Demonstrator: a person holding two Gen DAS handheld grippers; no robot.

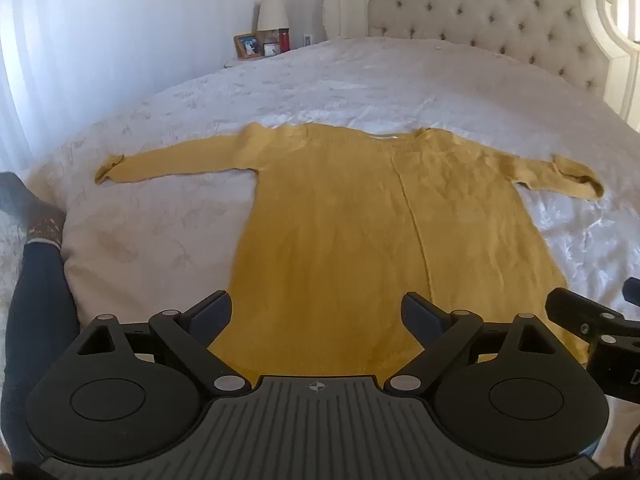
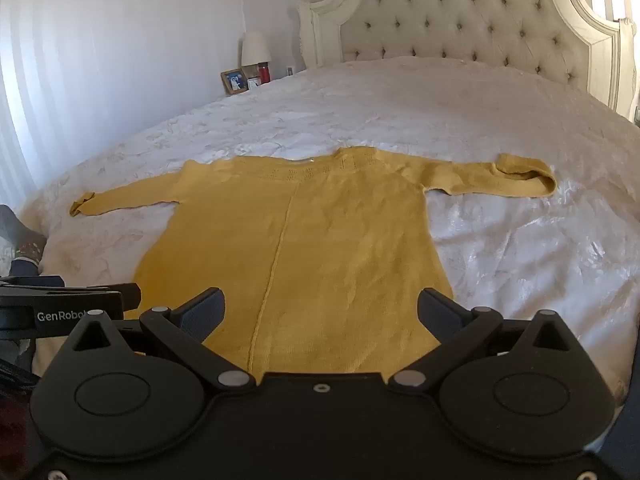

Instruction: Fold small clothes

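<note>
Through the left wrist camera we saw a mustard-yellow knit sweater (image 1: pixel 360 220) lying flat on the white bedspread (image 1: pixel 360 76), its neckline toward the tufted headboard (image 1: pixel 492 12) and its hem nearest us. Both sleeves lay stretched out sideways from the sweater's body, each cuff turned up a little. Our left gripper (image 1: pixel 316 312) hung over the sweater's hem with its jaws spread wide and nothing between them but the cloth below; the pads did not press on anything. To the right of the sweater's hem a part of the other black tool (image 1: pixel 600 328) reached in. Left of the sweater's left cuff, off the bed's edge, a dark sleeve or legging with a patterned sock (image 1: pixel 40 224) showed. Beyond the sweater, beside the headboard, stood a lamp (image 1: pixel 272 12), a framed photo (image 1: pixel 248 46) and a red jar (image 1: pixel 284 40). Through the right wrist camera we saw the same sweater (image 2: pixel 320 248), its centre seam running from neckline to hem. Our right gripper (image 2: pixel 320 312) hovered over the hem with its jaws likewise wide apart, holding nothing. Left of the sweater's hem the left tool (image 2: pixel 64 312) appeared, marked with the partly hidden lettering "GenRobo".
</note>
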